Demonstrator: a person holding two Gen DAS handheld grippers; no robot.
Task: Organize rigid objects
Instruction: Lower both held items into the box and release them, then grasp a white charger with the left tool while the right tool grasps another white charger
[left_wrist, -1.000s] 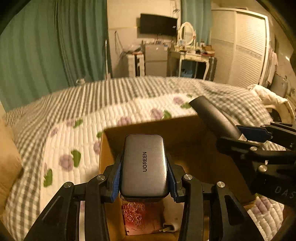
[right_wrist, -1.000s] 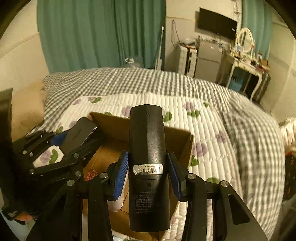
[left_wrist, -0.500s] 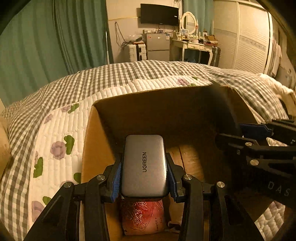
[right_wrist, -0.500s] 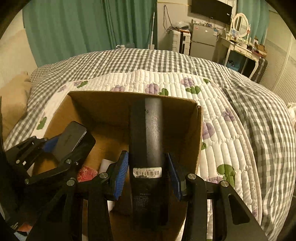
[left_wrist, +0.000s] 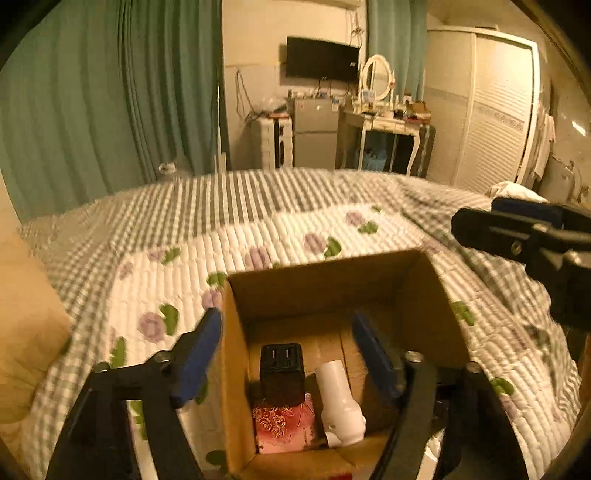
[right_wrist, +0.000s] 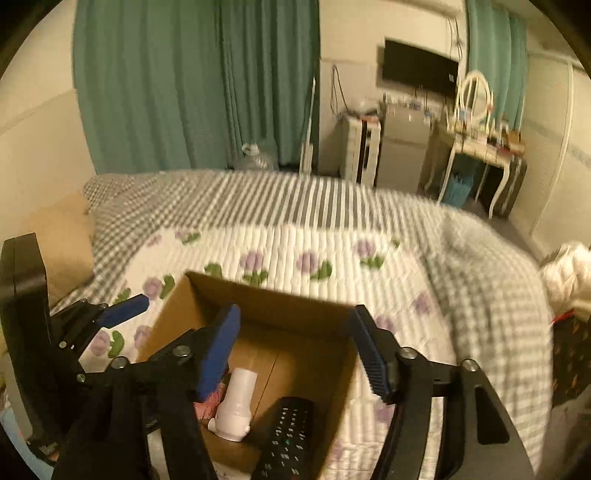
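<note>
Both grippers tilt downward over an open cardboard box (left_wrist: 424, 295) that sits on the quilted bed (left_wrist: 258, 229). The left gripper (left_wrist: 288, 350) has its jaws opening, blue pads spread to either side of the box's near wall, with nothing pressed between them. Below it, a dark power adapter (left_wrist: 281, 373) stands on a red patterned item (left_wrist: 284, 424) inside the box, beside a white plastic piece (left_wrist: 340, 398). The right gripper (right_wrist: 295, 354) is likewise opening and grasps nothing; a black remote control (right_wrist: 286, 439) lies in the box beneath it, near the white piece. Motion blur softens the bedding, so whether the remote leans on the box wall is unclear
</note>
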